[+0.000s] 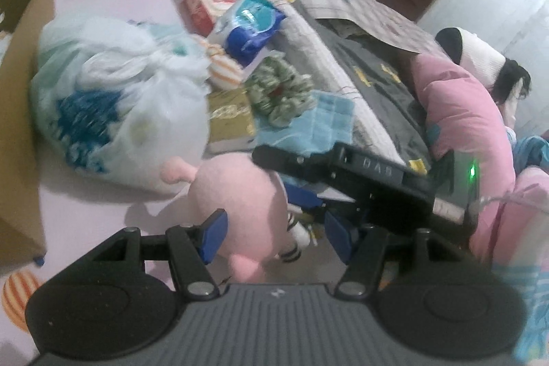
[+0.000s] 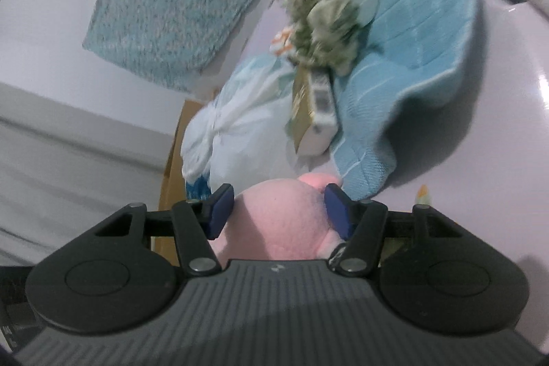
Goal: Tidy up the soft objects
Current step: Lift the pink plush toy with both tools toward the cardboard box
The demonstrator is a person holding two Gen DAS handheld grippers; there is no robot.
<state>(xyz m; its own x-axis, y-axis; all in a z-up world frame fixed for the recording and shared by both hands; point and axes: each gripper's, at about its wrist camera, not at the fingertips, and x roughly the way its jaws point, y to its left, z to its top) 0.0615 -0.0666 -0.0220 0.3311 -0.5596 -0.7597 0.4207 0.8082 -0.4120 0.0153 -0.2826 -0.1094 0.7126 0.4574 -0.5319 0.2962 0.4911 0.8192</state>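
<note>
A pink plush toy [image 1: 240, 215] lies on the pale pink bed sheet [image 1: 89, 215]. My left gripper [image 1: 276, 237] is open, with the plush between its blue pads [image 1: 214, 235]. My right gripper [image 2: 279, 211] is closed around the plush head [image 2: 281, 215], pads touching both sides; its body also shows in the left wrist view [image 1: 360, 174]. A green crumpled cloth [image 1: 278, 91] lies on a light blue towel [image 1: 322, 122], also in the right wrist view [image 2: 418, 33].
A white plastic bag [image 1: 113, 98] of soft things sits left, by a cardboard box [image 1: 20, 112]. A gold box [image 1: 230, 119], tissue pack [image 1: 247, 23] and red pack [image 1: 206, 6] lie behind. A grey quilt [image 1: 360, 64] and pink pillow [image 1: 463, 112] lie right.
</note>
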